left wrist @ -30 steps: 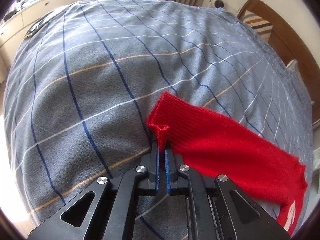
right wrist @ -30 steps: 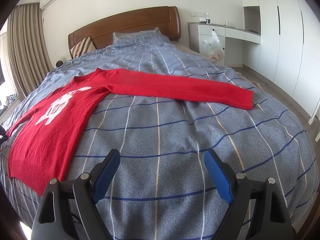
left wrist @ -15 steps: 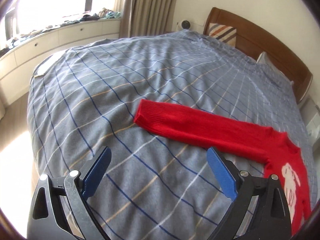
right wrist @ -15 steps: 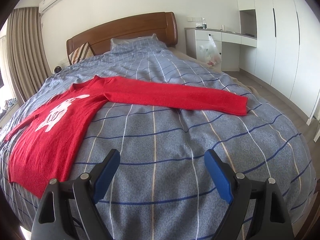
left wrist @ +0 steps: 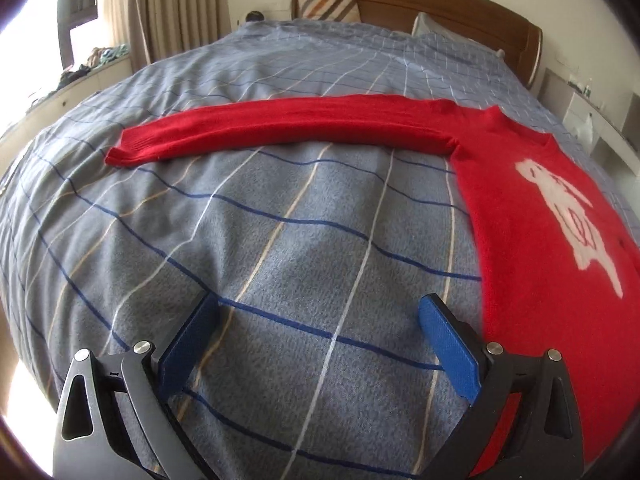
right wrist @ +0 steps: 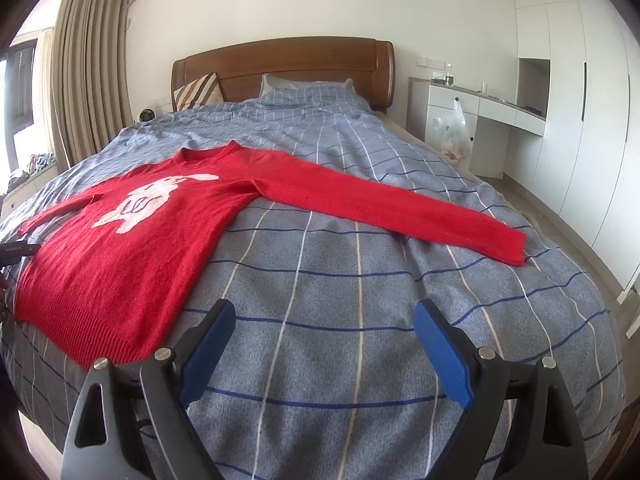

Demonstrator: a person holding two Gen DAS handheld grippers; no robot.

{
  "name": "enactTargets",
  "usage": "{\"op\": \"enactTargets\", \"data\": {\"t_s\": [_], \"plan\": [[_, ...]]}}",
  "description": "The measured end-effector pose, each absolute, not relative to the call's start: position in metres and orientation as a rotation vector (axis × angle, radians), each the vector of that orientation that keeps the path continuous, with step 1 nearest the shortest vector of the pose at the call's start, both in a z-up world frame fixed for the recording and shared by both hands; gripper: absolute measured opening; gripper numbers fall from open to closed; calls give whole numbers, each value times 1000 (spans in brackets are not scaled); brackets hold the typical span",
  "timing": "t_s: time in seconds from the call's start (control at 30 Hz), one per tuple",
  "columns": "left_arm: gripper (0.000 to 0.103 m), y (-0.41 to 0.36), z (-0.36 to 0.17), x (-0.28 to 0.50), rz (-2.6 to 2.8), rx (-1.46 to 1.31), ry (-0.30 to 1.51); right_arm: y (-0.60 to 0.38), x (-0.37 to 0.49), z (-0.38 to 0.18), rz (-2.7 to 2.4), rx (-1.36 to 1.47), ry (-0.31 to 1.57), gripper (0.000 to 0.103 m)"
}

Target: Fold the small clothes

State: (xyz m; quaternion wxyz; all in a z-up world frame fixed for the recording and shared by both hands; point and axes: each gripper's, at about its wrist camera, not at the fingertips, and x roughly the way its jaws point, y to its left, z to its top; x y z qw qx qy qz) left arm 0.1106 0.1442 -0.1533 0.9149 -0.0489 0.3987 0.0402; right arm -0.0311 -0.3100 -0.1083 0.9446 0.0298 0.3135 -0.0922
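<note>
A red knit sweater (right wrist: pixel 132 240) with a white animal print lies flat, face up, on the bed, both sleeves spread out sideways. In the left wrist view its body (left wrist: pixel 536 240) is at the right and one sleeve (left wrist: pixel 280 128) stretches left. My left gripper (left wrist: pixel 318 320) is open and empty above the bedcover, beside the sweater's hem corner. My right gripper (right wrist: pixel 324 328) is open and empty near the bed's foot, to the right of the hem (right wrist: pixel 92 328). The other sleeve (right wrist: pixel 400 208) runs to the right.
The bed has a grey-blue checked cover (right wrist: pixel 360 300), a wooden headboard (right wrist: pixel 288 68) and pillows. A white desk with a plastic bag (right wrist: pixel 452 132) stands on the right, wardrobes beyond. Curtains (right wrist: pixel 88 72) and a window bench are on the left.
My left gripper let go of the sleeve cuff, opened and pulled back toward the sweater's body. The sleeve now lies flat. My right gripper rose a little and stayed open.
</note>
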Motion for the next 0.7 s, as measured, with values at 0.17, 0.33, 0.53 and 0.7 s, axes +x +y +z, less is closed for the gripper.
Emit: {"op": "enactTargets", "data": {"t_s": [0.17, 0.33, 0.53, 0.7], "plan": [[103, 139, -159, 104, 80, -56, 815, -306, -22, -118, -175, 60, 680, 90], [103, 144, -161, 104, 62, -94, 821, -306, -12, -135, -172, 64, 765, 93], [103, 143, -161, 103, 63, -94, 819, -311, -7, -149, -169, 101, 811, 99], [103, 141, -161, 103, 63, -76, 826, -311, -5, -156, -167, 106, 821, 103]]}}
